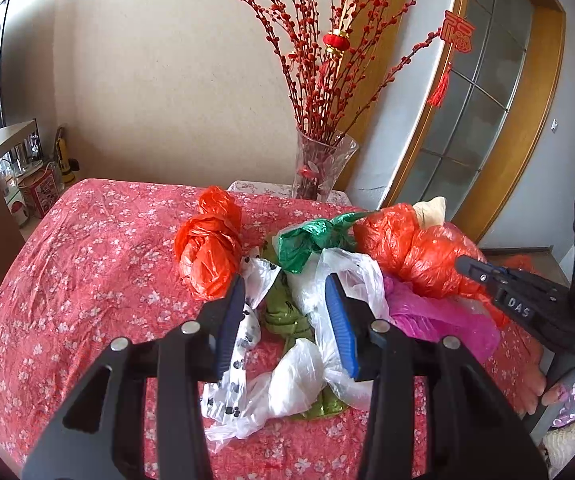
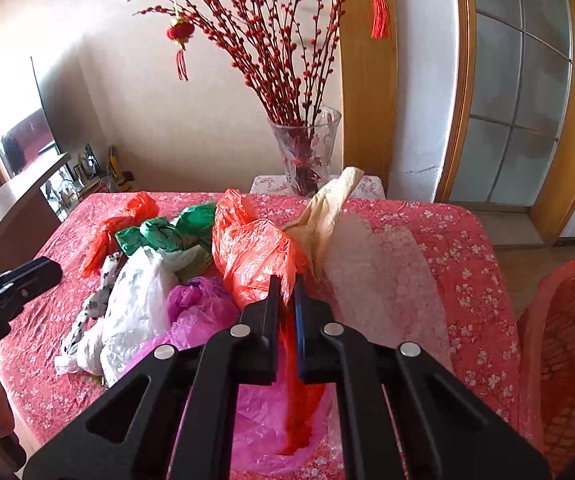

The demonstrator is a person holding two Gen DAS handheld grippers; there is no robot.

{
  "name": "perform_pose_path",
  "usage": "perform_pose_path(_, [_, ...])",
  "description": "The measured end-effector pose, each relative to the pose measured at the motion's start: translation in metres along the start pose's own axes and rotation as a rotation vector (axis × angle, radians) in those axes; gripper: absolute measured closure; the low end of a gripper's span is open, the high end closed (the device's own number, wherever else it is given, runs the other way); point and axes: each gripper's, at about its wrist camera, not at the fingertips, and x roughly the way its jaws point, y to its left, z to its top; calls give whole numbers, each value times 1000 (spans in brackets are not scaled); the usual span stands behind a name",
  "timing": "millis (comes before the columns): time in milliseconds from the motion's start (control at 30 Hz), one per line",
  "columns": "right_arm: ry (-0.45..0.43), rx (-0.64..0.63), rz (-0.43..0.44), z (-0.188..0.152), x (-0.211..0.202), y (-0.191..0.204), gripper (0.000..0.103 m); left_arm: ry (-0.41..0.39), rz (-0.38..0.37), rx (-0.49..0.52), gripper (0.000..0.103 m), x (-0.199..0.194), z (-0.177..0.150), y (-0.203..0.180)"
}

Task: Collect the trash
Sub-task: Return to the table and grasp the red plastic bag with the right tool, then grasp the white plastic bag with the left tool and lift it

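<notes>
A pile of crumpled plastic bags lies on the red floral tablecloth. My left gripper is open just above an olive-green bag, between a white spotted bag and a white bag. An orange bag and a dark green bag lie beyond. My right gripper is shut on a large orange bag, whose end hangs between the fingers over a pink bag. The right gripper also shows in the left wrist view.
A glass vase of red branches stands behind the table on a small stand. A beige bag and a clear bubbly sheet lie right of the pile. A red mesh basket sits off the table's right edge.
</notes>
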Motion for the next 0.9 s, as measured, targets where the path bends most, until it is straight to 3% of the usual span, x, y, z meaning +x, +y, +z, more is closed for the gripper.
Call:
perform_pose_path(600, [-180, 69, -8, 4, -69, -17, 97, 79, -53, 103, 61, 21, -16, -28])
perform_pose_path(900, [-208, 123, -59, -11, -87, -42, 97, 82, -155, 162, 61, 17, -21, -75])
